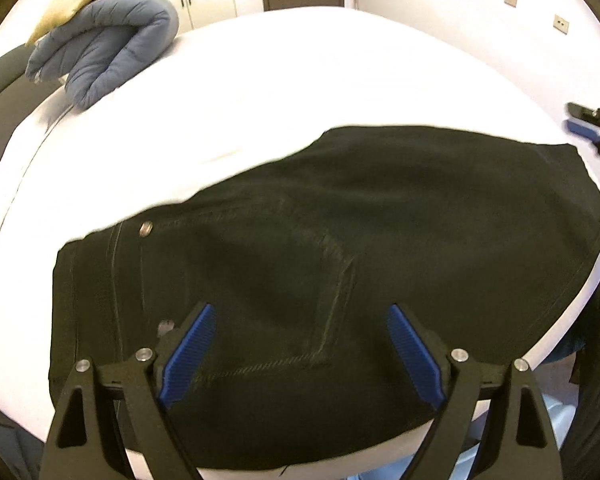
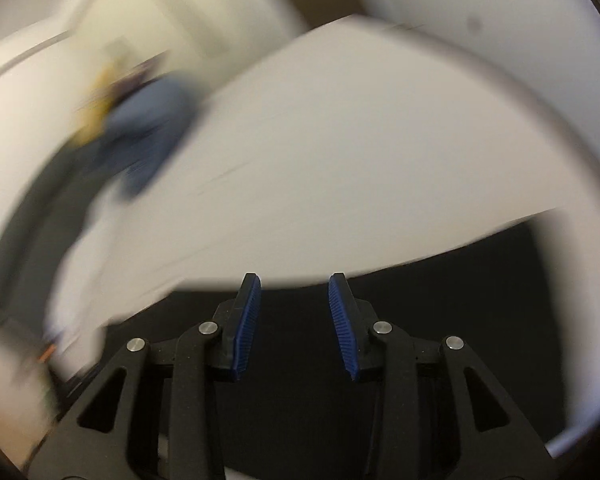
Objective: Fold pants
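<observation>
While a folded blue quilted jacket [image 1: 112,44] sits at the far left of the white table [image 1: 300,76], the black pants [image 1: 300,248] lie folded at its near edge. Above them, the left gripper [image 1: 300,316] is spread wide, empty; the right gripper [image 2: 293,286] hangs parted, empty, its view blurred.

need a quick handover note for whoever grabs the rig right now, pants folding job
Left gripper: open, empty, hovering over the waist end of the black pants.
Right gripper: open, empty, above dark cloth; its view is motion-blurred.
Pants lie flat on the white table, pocket side up, apparently already folded at least once.
A blue padded jacket sits at the far left corner.
Left: any remaining folds; how many I cannot tell.
</observation>
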A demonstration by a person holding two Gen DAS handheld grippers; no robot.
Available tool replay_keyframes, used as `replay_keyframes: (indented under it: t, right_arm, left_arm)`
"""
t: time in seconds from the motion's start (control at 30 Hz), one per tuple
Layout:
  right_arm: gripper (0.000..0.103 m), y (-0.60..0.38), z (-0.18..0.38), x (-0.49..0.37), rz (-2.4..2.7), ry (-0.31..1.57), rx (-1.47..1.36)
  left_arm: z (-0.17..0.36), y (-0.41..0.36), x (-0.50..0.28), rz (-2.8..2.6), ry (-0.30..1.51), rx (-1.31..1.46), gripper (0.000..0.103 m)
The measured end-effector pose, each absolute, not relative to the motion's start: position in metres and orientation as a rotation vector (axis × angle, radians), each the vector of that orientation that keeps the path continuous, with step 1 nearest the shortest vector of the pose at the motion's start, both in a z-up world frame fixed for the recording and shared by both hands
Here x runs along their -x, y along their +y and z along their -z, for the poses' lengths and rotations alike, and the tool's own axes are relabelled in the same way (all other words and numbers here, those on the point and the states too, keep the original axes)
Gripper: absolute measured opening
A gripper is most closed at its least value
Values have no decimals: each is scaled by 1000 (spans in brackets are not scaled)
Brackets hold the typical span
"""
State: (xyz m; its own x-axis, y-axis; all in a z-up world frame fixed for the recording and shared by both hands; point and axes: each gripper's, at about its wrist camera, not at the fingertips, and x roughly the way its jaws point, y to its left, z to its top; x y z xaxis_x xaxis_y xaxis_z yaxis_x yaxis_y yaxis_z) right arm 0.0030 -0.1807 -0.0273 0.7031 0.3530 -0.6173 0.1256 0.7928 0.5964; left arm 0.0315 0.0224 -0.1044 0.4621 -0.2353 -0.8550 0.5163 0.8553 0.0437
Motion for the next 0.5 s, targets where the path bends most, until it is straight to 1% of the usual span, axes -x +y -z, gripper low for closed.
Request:
replay_keyframes:
  t: [0.07, 0.13, 0.17, 0.2, 0.23, 0.3, 0.43, 0.5]
  right_arm:
    - [33, -142, 52, -20, -241, 863, -721]
    - [33, -111, 90, -35, -277, 961, -737]
    - [33, -106, 106, -38, -260, 1008, -731]
    - [32, -98, 126, -10, -237, 1033, -725]
    - [15, -108, 139, -3, -219, 1033, -745]
    - [0, -136, 150, 13, -149, 1012, -803]
    - [0, -209, 153, 63, 53, 897, -865]
    - [0, -257, 148, 109, 166, 842, -903]
  left_arm:
    - [107, 17, -36, 482, 985, -307, 90]
    - [117, 14, -43, 484, 1011, -303, 90]
    - [124, 14, -46, 471, 1038, -311, 85]
    - [134, 16, -50, 453, 1075, -322, 83]
    - [141, 23, -50, 449, 1097, -307, 82]
    - [144, 37, -49, 448, 1083, -266, 82]
    - [145, 50, -45, 450, 1064, -279, 82]
    - [141, 55, -43, 446, 1060, -271, 82]
